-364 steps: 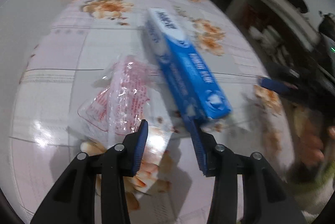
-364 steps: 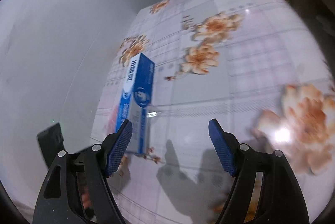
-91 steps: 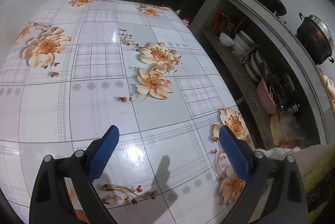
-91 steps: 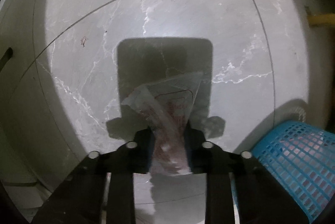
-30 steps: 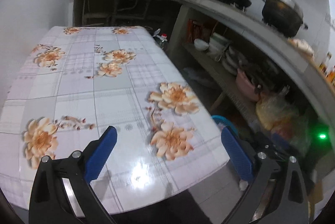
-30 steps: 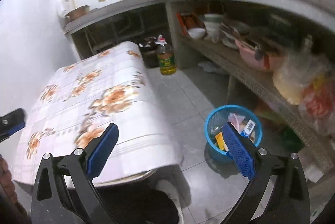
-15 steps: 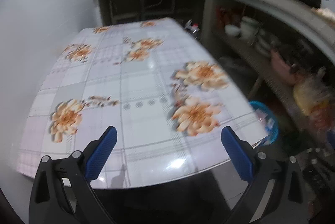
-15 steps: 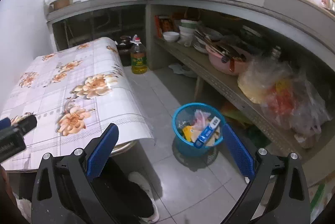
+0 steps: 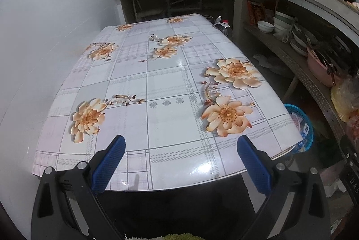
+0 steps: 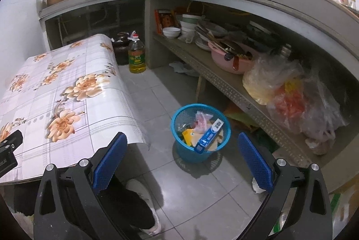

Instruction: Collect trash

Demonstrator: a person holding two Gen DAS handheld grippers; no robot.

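Left gripper (image 9: 180,161) and right gripper (image 10: 182,159): jaws spread, empty. Trash, including a blue carton (image 10: 208,136), sits in the blue basket (image 10: 182,150) on the floor right of the table (image 9: 157,109). Risk: carton protrudes past the rim, so a knock could tip it out.

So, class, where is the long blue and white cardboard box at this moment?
In the right wrist view the long blue and white cardboard box stands tilted in the round blue plastic basket on the grey tiled floor, right of the table.
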